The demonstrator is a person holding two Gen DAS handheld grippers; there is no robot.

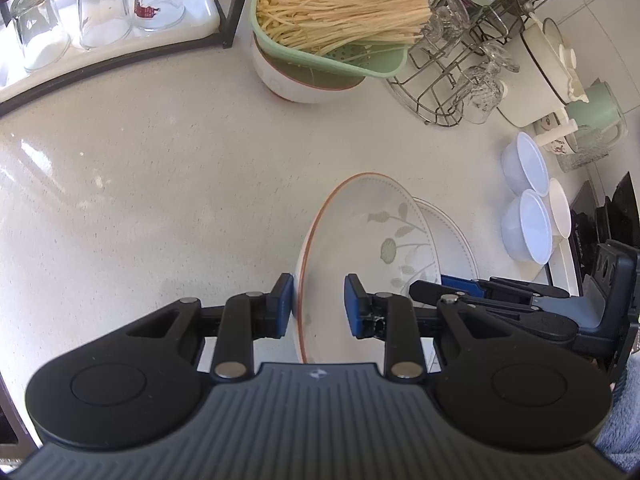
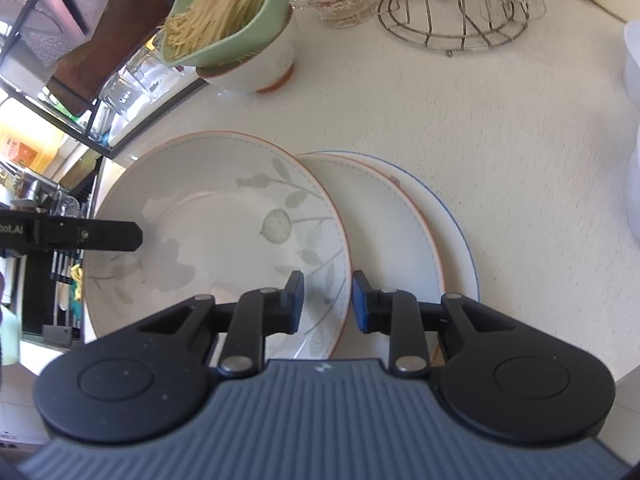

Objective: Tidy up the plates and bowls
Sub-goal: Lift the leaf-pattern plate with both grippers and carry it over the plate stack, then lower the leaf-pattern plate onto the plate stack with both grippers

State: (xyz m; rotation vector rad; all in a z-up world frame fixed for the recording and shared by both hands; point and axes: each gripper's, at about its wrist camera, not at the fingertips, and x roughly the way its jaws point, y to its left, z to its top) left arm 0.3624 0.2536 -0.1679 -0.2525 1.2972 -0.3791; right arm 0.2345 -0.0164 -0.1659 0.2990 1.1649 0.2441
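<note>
A deep floral plate with an orange rim (image 1: 360, 240) (image 2: 224, 236) is tilted, its right side resting on a smaller orange-rimmed plate (image 2: 384, 232) stacked on a blue-rimmed plate (image 2: 456, 236). My left gripper (image 1: 318, 306) is open, its jaws straddling the floral plate's left rim. My right gripper (image 2: 327, 300) is open, its jaws straddling the floral plate's right rim; it also shows in the left wrist view (image 1: 452, 284). White small bowls (image 1: 528, 200) stand at the right.
A green colander of noodles (image 1: 332, 16) sits on a white bowl (image 1: 296, 80) at the back. A wire glass rack (image 1: 452, 72), a tray of upturned glasses (image 1: 96, 12), a white pot (image 1: 536, 64) and a green jug (image 1: 596, 112) line the counter's far side.
</note>
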